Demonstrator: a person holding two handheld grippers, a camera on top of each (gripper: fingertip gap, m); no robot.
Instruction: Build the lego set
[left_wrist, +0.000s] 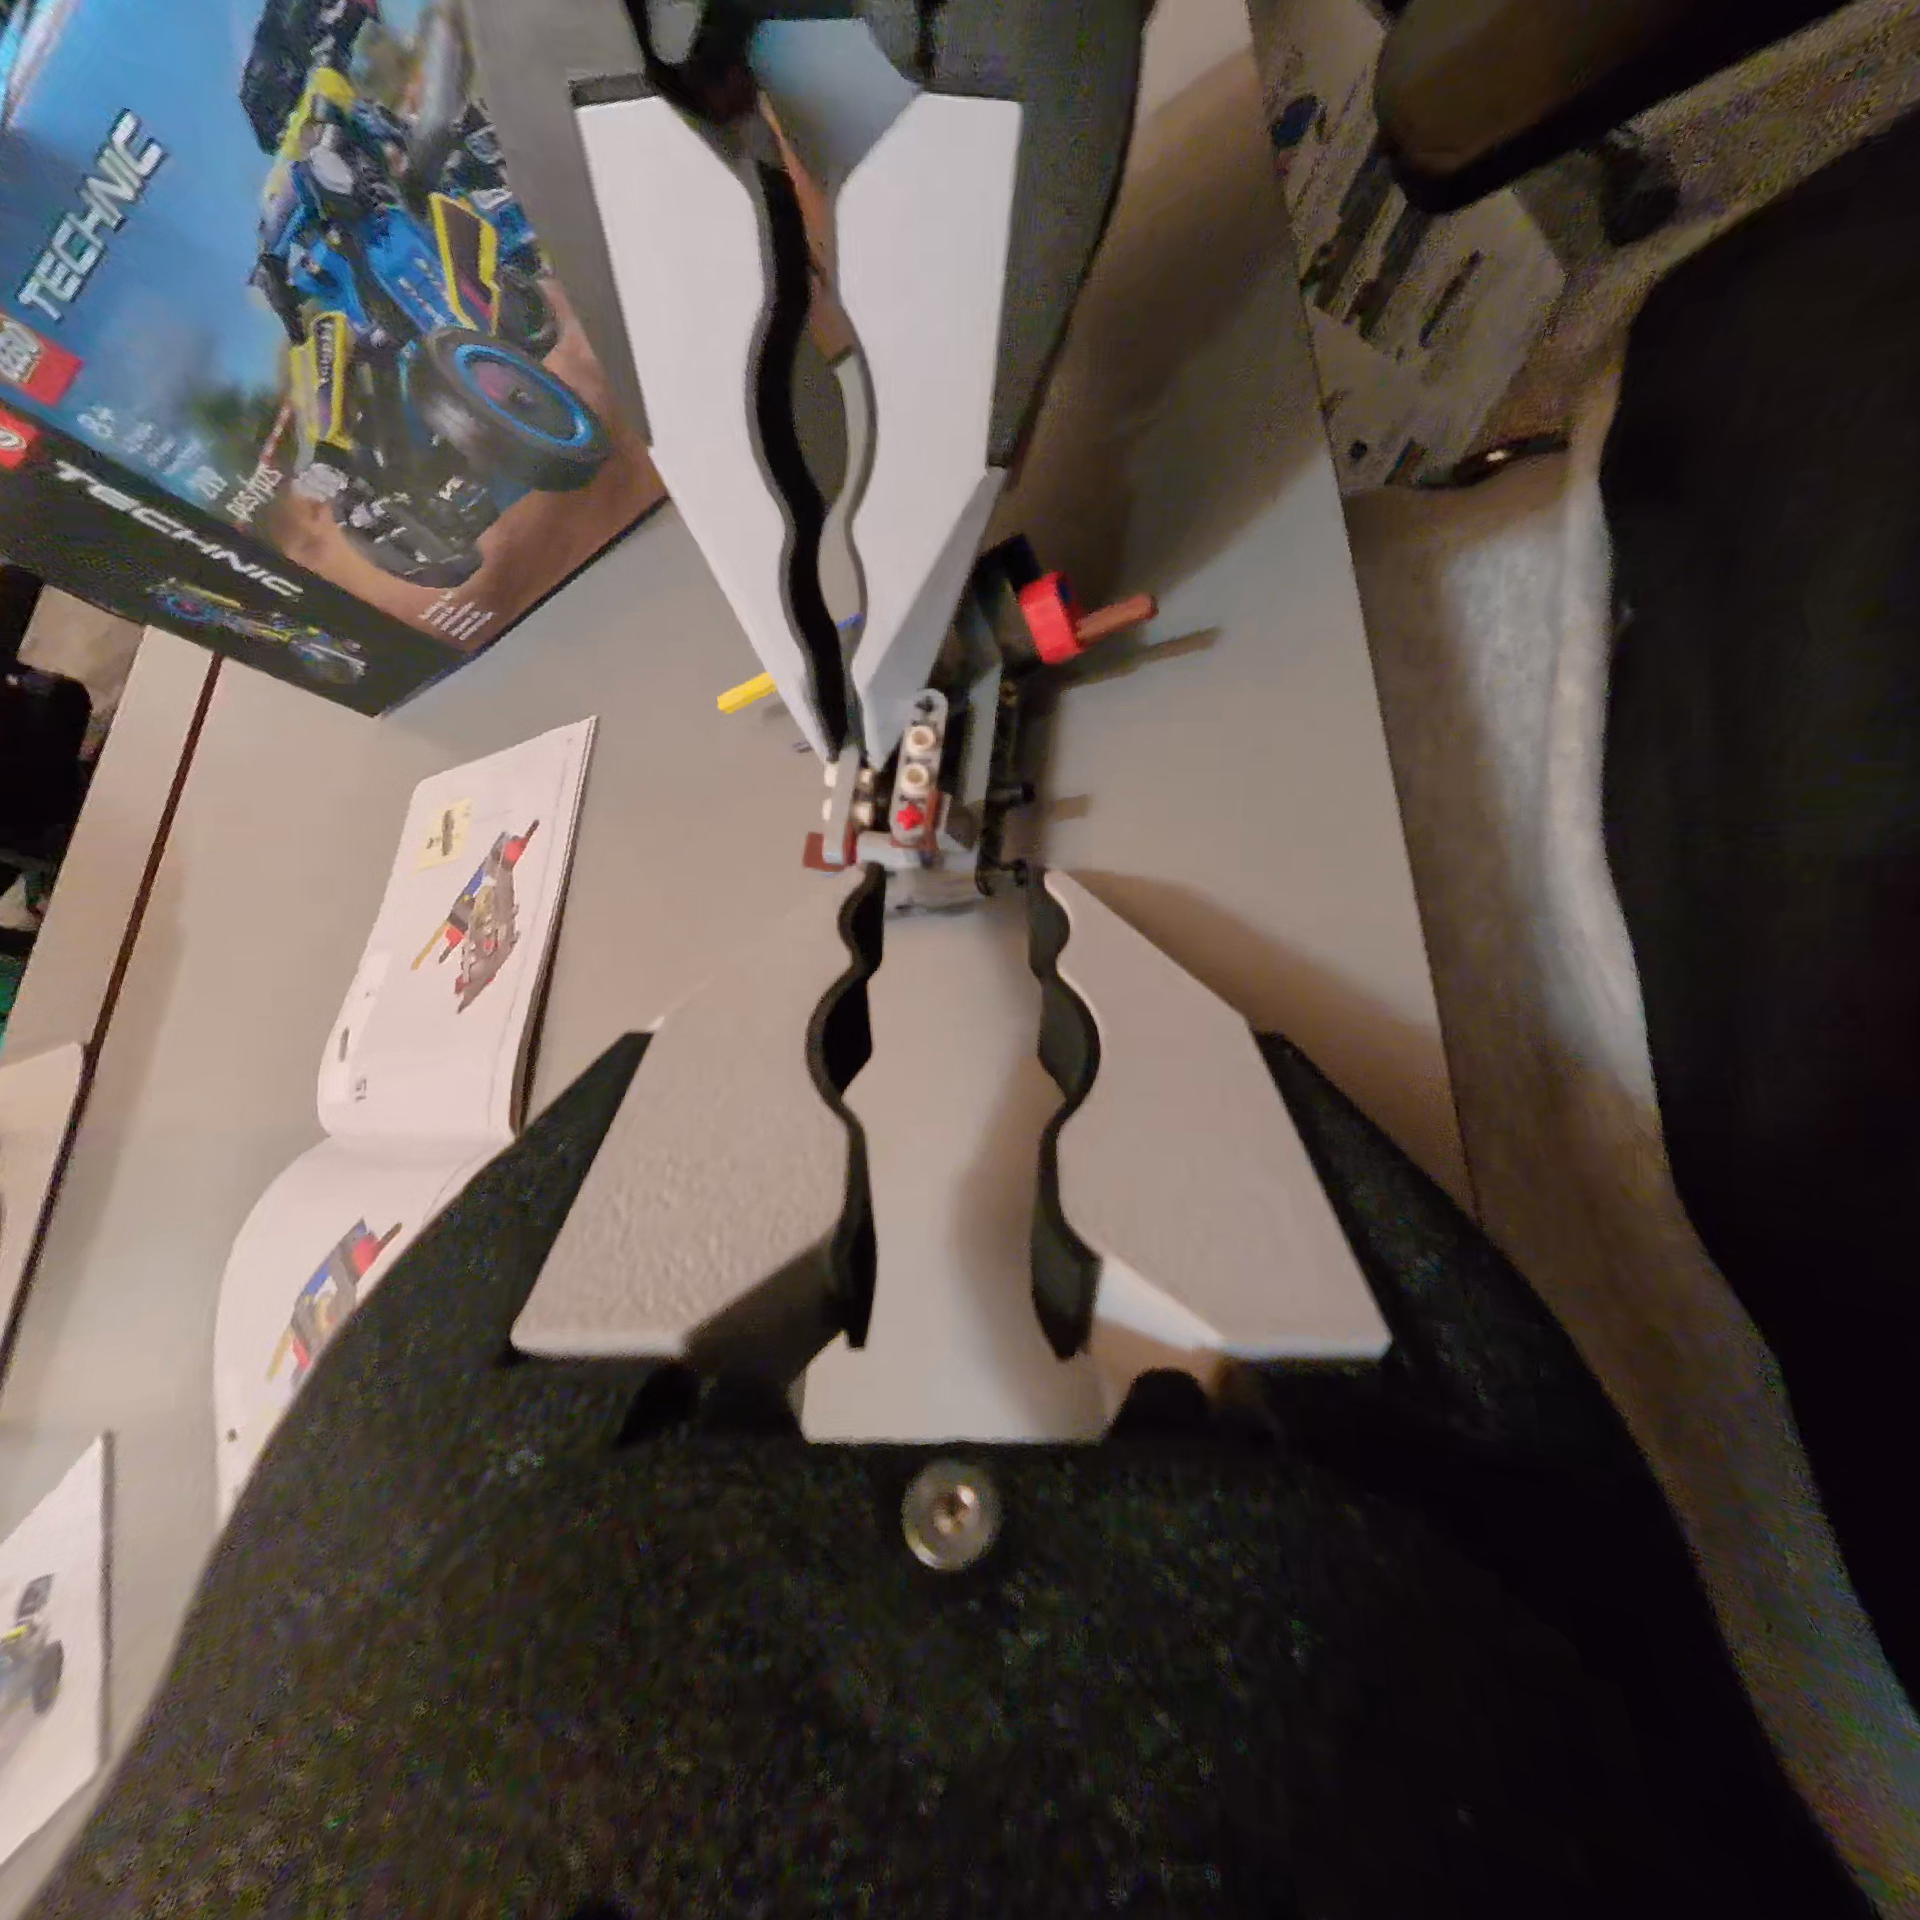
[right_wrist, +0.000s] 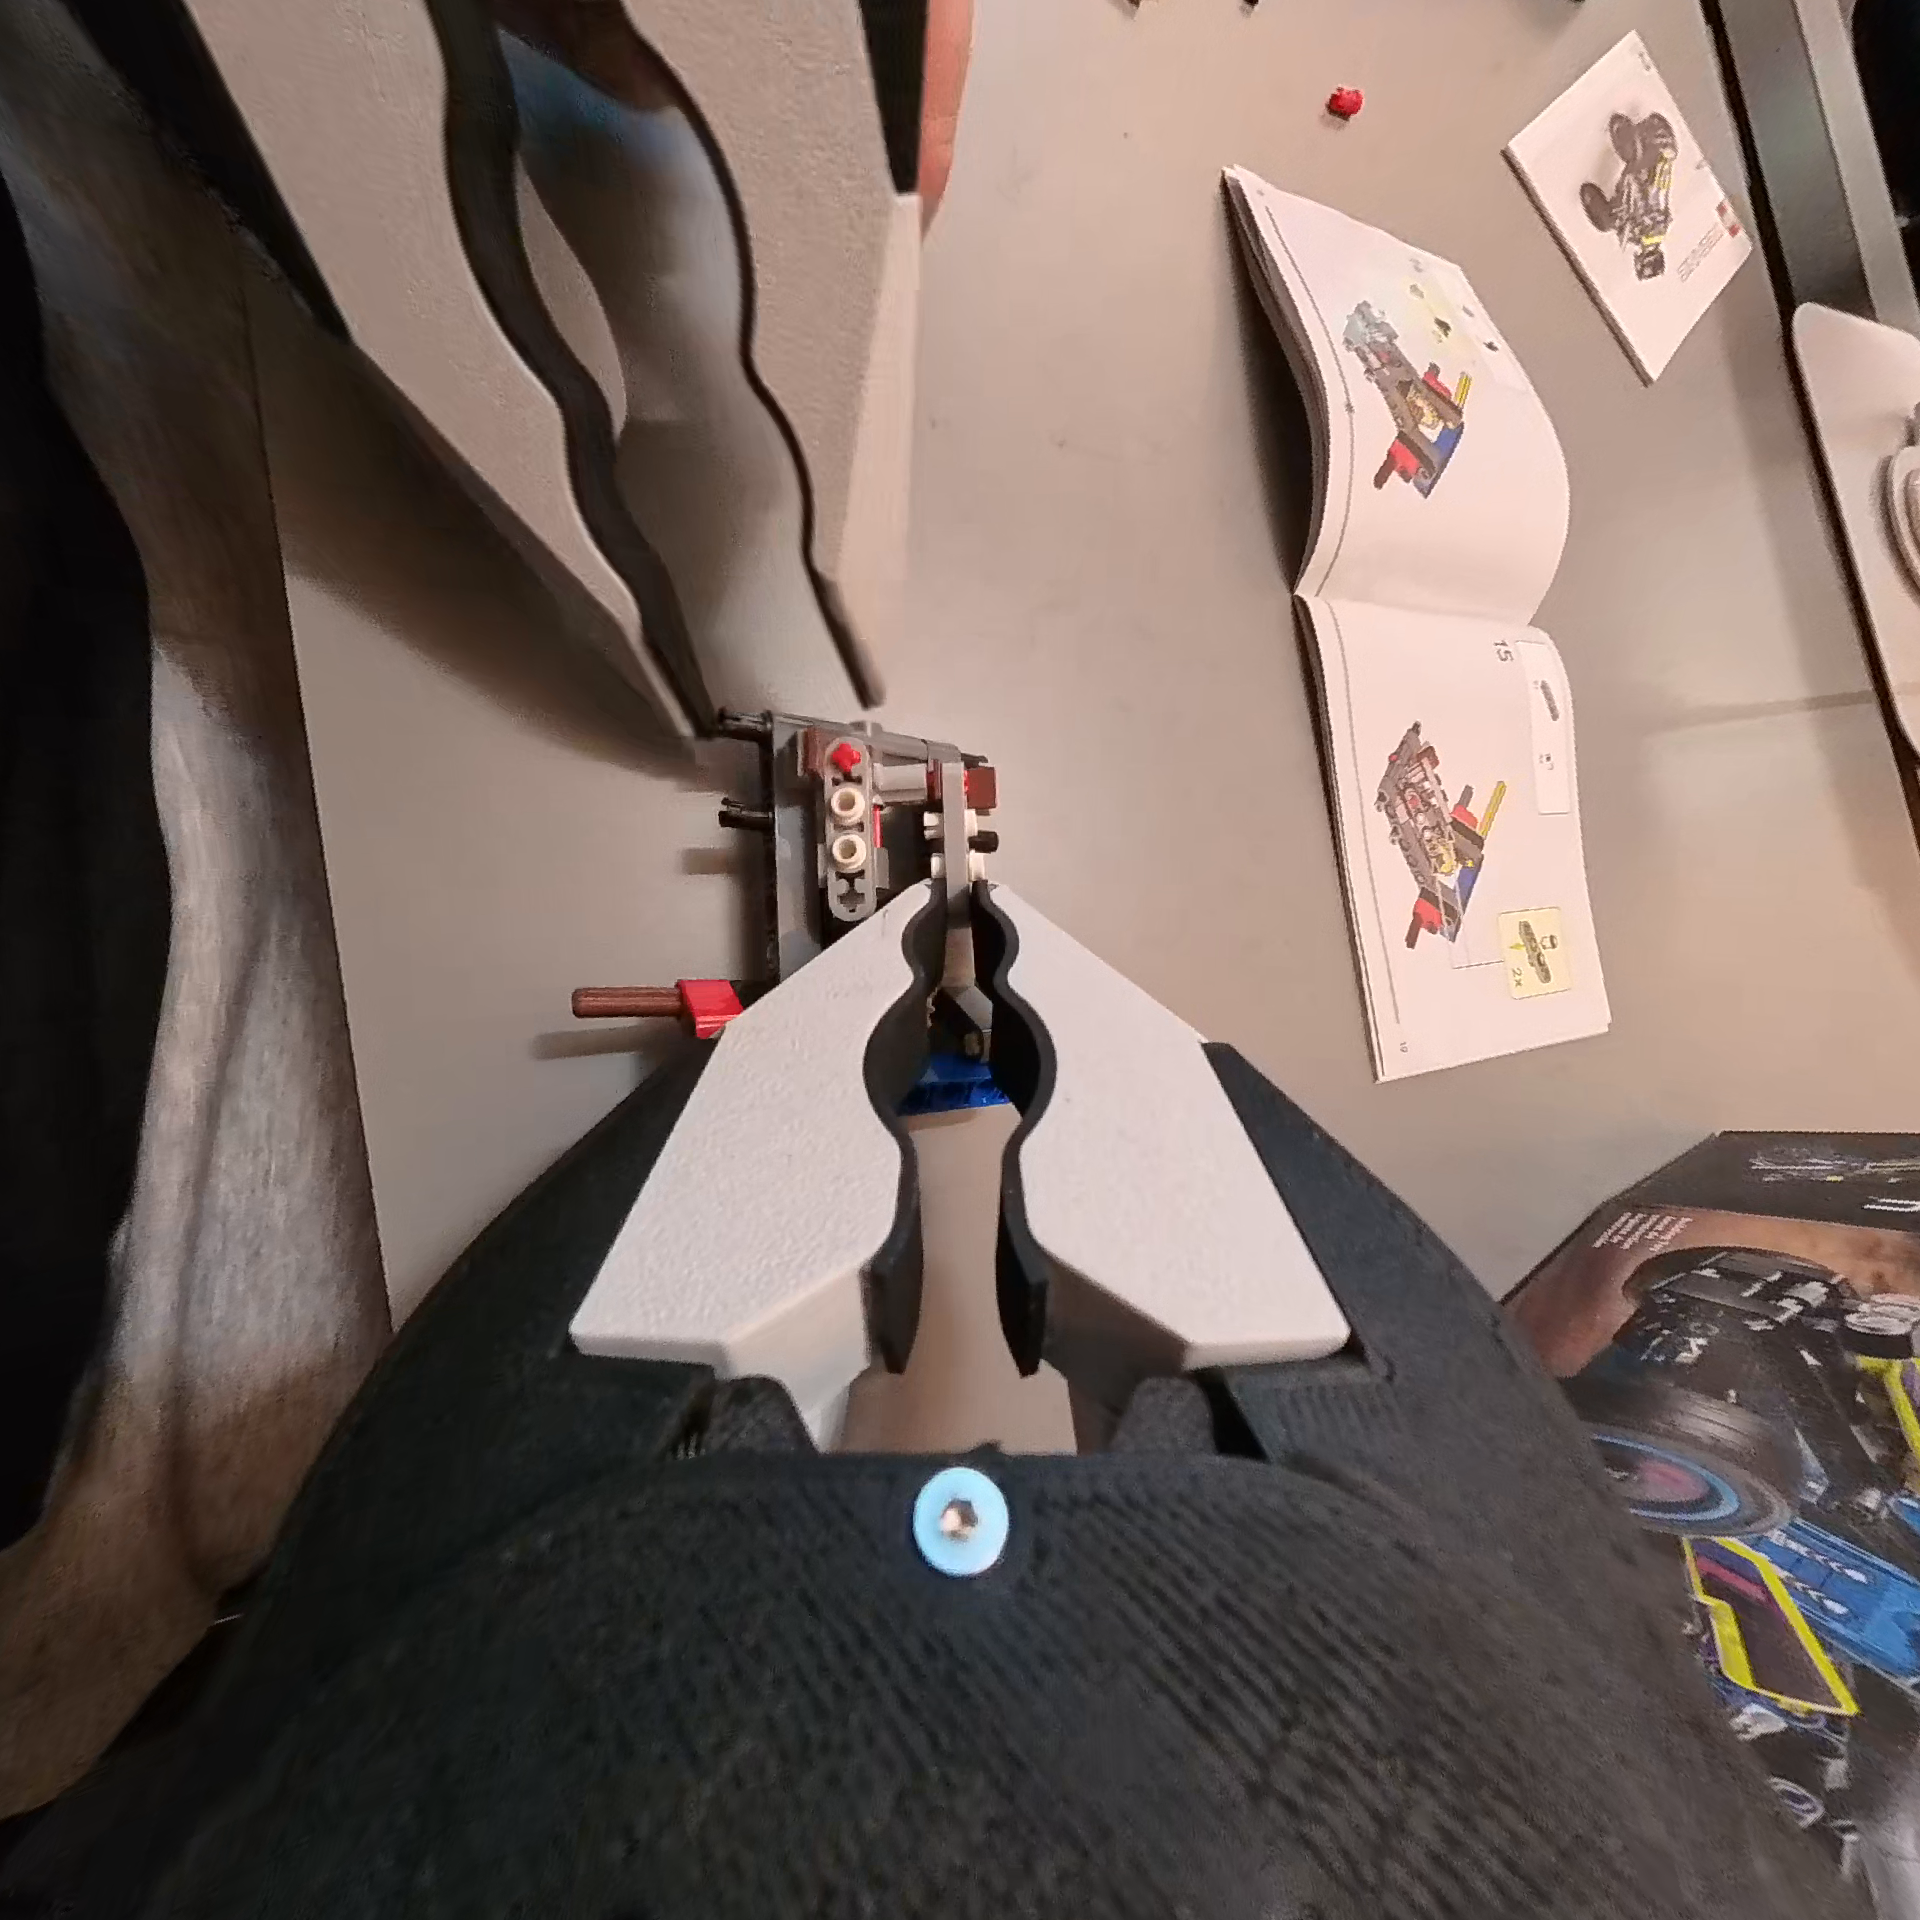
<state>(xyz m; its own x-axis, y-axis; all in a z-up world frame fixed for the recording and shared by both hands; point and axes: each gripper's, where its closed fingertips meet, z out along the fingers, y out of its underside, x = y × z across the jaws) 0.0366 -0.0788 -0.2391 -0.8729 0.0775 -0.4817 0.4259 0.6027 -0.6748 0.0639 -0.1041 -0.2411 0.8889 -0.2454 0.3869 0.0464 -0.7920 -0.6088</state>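
Note:
A small lego assembly of grey and black beams with red pins lies on the grey table; it also shows in the right wrist view. My left gripper straddles its near end, and the pads look pressed on it. My right gripper is shut on a thin grey beam that reaches onto the assembly's side. The right gripper comes in from the top of the left wrist view. A red bush on a brown axle sticks out of the assembly. A blue part lies under my right fingers.
An open instruction booklet and a second booklet lie beside the work. The set's box stands nearby. A small red piece and a yellow piece lie loose. A person's clothing is at the table edge. There is about 4 centimeters between the tips of the two grippers. Both grippers' tips are roughly 30 centimeters from the small red piece.

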